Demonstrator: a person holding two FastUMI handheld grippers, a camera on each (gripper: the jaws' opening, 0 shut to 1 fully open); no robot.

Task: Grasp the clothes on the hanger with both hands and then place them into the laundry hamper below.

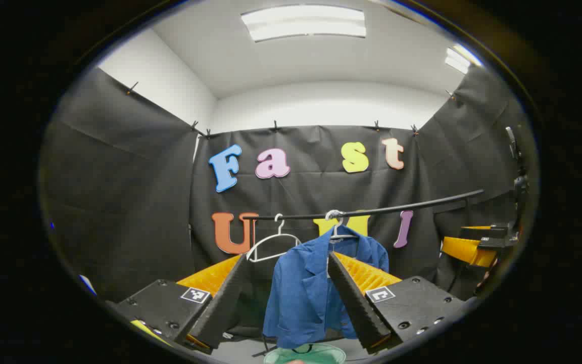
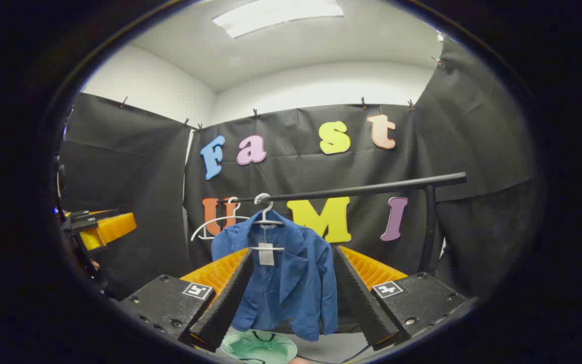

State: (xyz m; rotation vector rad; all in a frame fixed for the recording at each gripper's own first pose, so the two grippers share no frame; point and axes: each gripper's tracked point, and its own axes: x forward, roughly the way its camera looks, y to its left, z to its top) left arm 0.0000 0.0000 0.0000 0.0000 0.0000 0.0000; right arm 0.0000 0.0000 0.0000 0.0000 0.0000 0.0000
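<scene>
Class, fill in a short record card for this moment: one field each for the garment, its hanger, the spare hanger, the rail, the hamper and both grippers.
Garment: blue jacket, hanging, ungrasped
Its hanger: white hanger, hooked on the rail
Spare hanger: empty hanger beside the jacket
Rail: black rail
Hamper: green hamper below the jacket
Left gripper: open, fingers apart
Right gripper: open, fingers apart

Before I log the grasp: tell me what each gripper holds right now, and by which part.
Nothing is held. The left gripper and right gripper are both open, short of the blue jacket, which hangs on its hanger from the rail.
</scene>
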